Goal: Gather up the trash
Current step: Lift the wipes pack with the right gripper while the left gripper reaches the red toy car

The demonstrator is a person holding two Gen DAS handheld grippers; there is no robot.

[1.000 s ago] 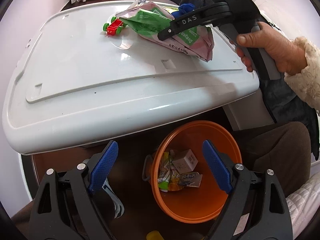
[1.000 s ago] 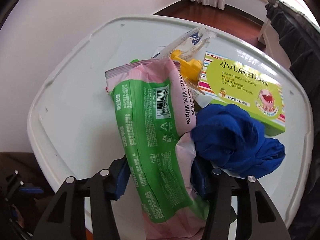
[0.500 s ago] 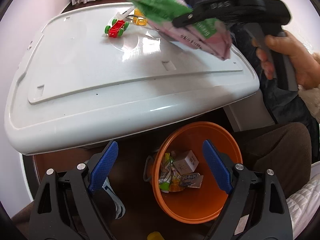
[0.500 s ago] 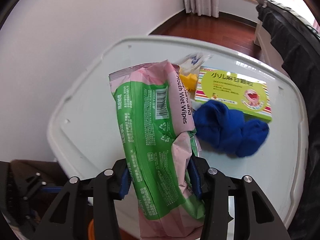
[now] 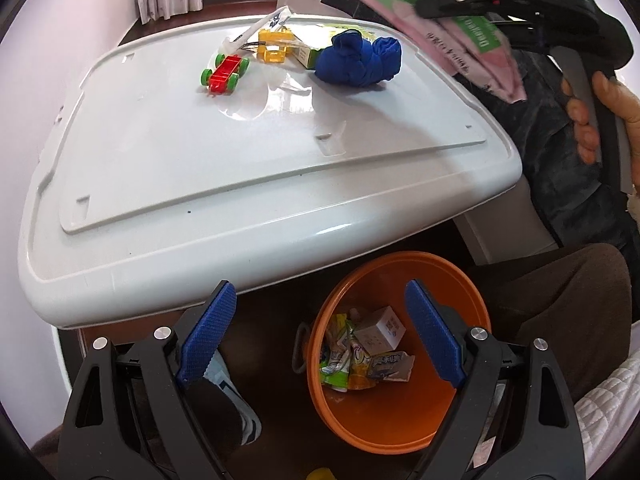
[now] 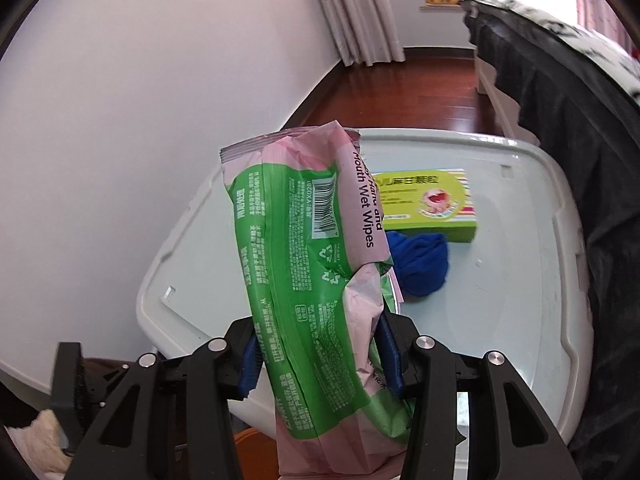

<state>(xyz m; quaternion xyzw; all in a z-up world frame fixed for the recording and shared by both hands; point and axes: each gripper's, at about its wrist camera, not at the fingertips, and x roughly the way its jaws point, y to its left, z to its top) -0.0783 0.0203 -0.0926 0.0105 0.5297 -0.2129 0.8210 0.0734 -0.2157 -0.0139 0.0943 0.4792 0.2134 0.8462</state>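
in the left wrist view, the left gripper [image 5: 320, 336] hung with its blue pads wide apart and nothing between them, pointing down past the near edge of the white lid [image 5: 248, 168] toward the orange bucket [image 5: 400, 360] on the floor, where a small box and several crumpled wrappers already lay. on the lid sat a red toy car [image 5: 225, 75], a yellow toy piece [image 5: 274, 45] and a balled blue cloth [image 5: 360, 60], close together at the far side. at the upper right the right gripper [image 5: 460, 2], held by a hand [image 5: 600, 108], carried the wet wipes pack [image 5: 452, 20] in the air above the lid's right edge, well clear of the surface.

in the right wrist view, the right gripper [image 6: 320, 354] was clamped across the lower part of the wet wipes pack [image 6: 308, 280], whose jaws had just been closing a little onto it; the film was pinched and creased between the pads. behind it on the lid lay a green box [image 6: 428, 208], just beside the blue cloth.

the pack looked soft and mostly empty, so likely light and floppy, with smooth film that could slide. a grip across the body, where the film bunches, seemed safer than one at a sealed end, and it should drop freely once over the bucket.
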